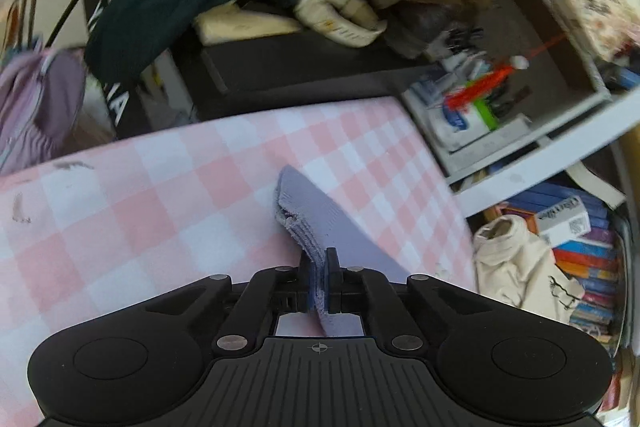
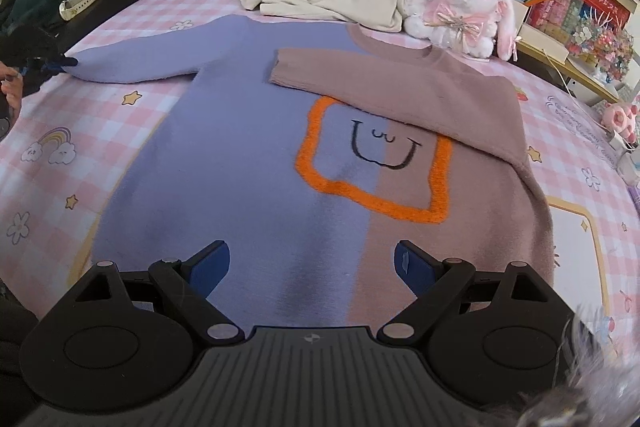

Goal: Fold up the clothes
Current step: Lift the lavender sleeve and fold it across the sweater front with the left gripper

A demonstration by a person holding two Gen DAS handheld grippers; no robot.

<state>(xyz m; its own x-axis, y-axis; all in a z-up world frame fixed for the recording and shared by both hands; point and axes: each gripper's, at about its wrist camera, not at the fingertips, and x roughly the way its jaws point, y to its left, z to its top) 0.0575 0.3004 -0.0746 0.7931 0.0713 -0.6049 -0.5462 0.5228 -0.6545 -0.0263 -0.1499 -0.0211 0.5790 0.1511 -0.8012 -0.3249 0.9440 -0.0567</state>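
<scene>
In the left wrist view, our left claw point(image 1: 318, 277) is clamped on the cuff point(image 1: 304, 223) of the sweater's lilac sleeve, the knit pinched between the blue pads and trailing off over the pink checked bed point(image 1: 160, 195). We judge the step in hand to be folding this sleeve across the body, so we should lift the cuff just clear of the bed, carry it flat over the chest to mirror the other sleeve, and keep the knit from twisting. This view shows the bite on the cuff up close, but none of the sweater's body. In the right wrist view, our right claw point(image 2: 312, 267) hovers with its jaws apart and nothing between them, over the hem of the sweater point(image 2: 240, 155), which lies face up on the bed. Only here do we see the brown sleeve point(image 2: 380, 87) already folded across, the lilac sleeve point(image 2: 140, 61) stretched out, and the left claw point(image 2: 60, 63) small at its end.
</scene>
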